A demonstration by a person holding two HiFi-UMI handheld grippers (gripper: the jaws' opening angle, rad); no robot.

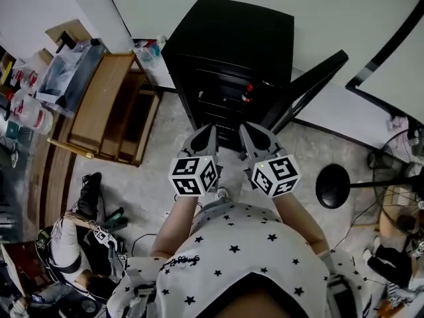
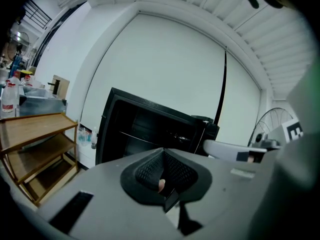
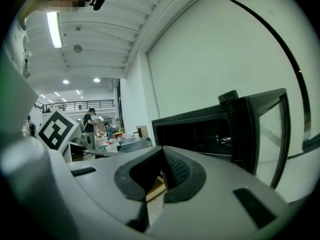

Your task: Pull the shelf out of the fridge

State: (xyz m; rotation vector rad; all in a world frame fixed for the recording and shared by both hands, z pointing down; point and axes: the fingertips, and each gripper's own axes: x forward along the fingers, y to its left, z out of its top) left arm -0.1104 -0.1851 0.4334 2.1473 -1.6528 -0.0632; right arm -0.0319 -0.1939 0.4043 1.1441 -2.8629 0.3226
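Observation:
A black fridge (image 1: 228, 52) stands on the floor ahead of me with its door (image 1: 311, 88) swung open to the right. Wire shelves (image 1: 222, 101) show inside the dark opening, and a small red item (image 1: 248, 88) sits on one. My left gripper (image 1: 211, 132) and right gripper (image 1: 246, 130) are held side by side just in front of the opening, apart from the shelves. Both are shut with nothing held. The left gripper view shows the fridge (image 2: 150, 129) beyond my left gripper (image 2: 162, 154). The right gripper view shows the fridge (image 3: 200, 134) past my right gripper (image 3: 162, 151).
A wooden rack (image 1: 109, 108) stands left of the fridge, with boxes and bottles (image 1: 26, 105) further left. A floor fan (image 1: 404, 158) with a round black base (image 1: 332, 185) stands to the right. Tools and cables (image 1: 99, 230) lie on the floor by my left side. A person (image 3: 90, 119) stands far off.

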